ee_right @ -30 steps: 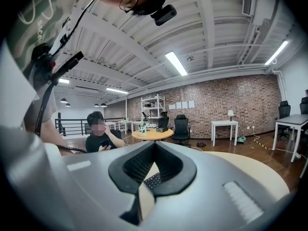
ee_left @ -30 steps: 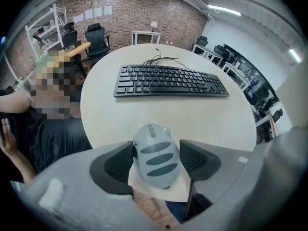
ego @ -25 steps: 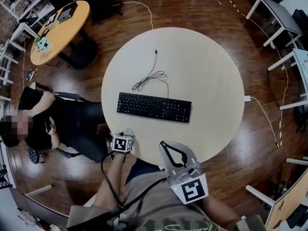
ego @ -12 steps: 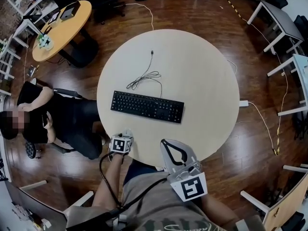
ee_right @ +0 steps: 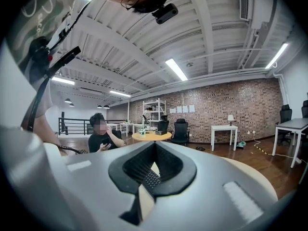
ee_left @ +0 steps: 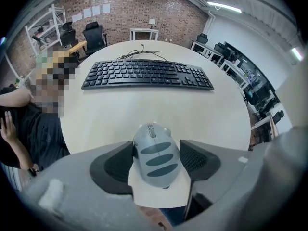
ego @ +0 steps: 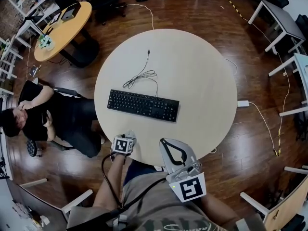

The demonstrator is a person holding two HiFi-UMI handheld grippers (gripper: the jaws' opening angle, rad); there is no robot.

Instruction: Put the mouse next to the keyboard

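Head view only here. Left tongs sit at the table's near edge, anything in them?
Observer: Yes, a grey mouse sits between the left tongs, pads against its sides.
Operator: Which way does it face?
Observer: Scroll wheel end toward the keyboard.
Operator: Right tongs?
Observer: Right gripper view shows the tips together, nothing between them.

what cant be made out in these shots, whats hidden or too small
- Mouse: hidden in the head view under the marker cube of the left gripper.
- Mouse's underside: faces away in the left gripper view; lifted or resting on the table, cannot tell.
- Keyboard: right gripper view shows only a sliver through the shut fingers of the right gripper.
- Key legends: too small in every view.
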